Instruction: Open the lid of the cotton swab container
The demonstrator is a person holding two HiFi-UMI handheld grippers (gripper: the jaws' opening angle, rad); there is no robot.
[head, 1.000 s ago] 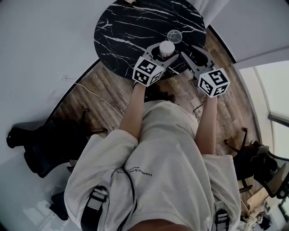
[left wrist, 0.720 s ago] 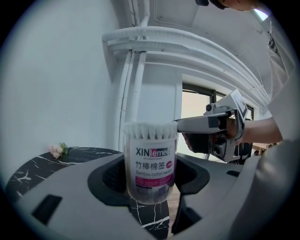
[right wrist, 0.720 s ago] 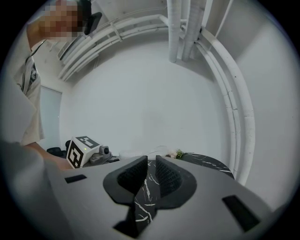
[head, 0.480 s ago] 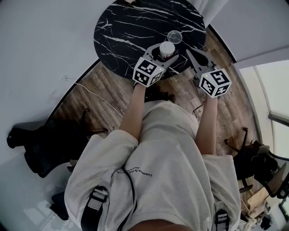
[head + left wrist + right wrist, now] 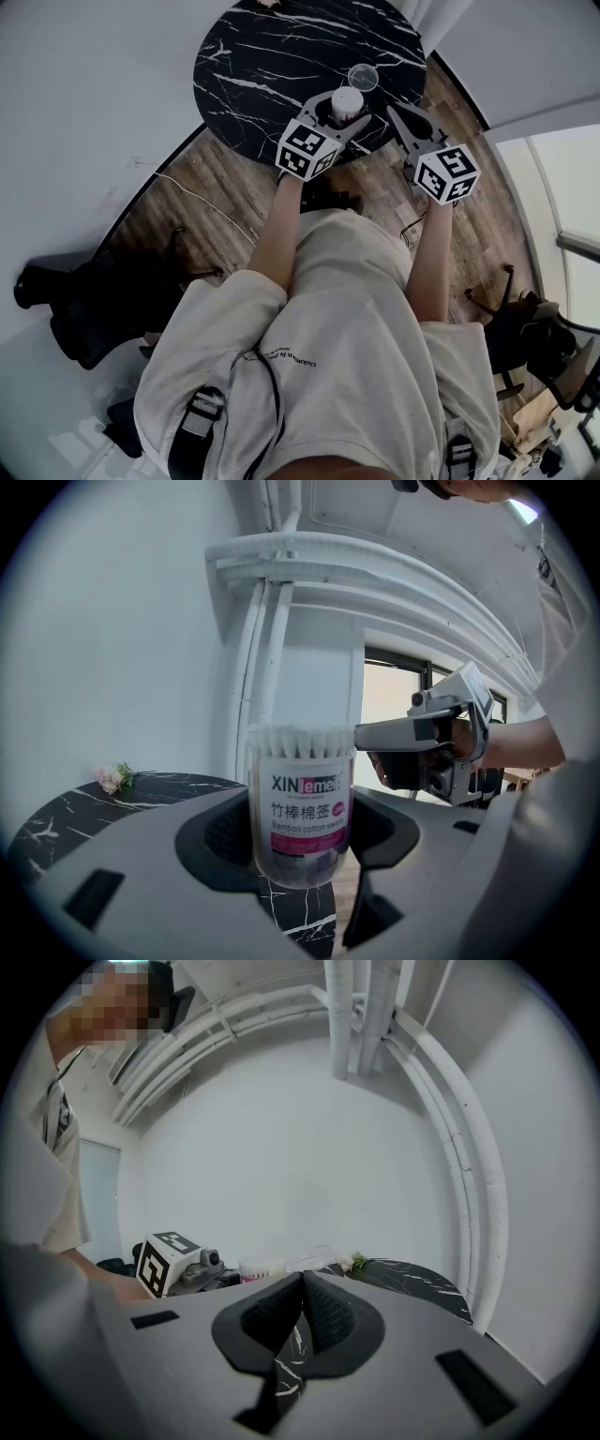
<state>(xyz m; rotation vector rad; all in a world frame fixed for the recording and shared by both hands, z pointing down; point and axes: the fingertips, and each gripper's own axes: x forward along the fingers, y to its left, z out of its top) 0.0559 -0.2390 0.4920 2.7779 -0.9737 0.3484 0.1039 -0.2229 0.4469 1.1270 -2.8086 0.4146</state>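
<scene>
Right claw (image 5: 301, 1279): jaws together now, previously apart.

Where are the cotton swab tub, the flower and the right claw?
cotton swab tub (image 5: 300, 803): left gripper view, its printed label.
flower (image 5: 112, 778): left gripper view, its petals.
right claw (image 5: 302, 1281): right gripper view, where the tips meet.

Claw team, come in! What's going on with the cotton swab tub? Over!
Left claw clamped on cotton swab container. Right claw shut, empty. Clear lid looks off, on table beside it. Nothing in the way.
</scene>
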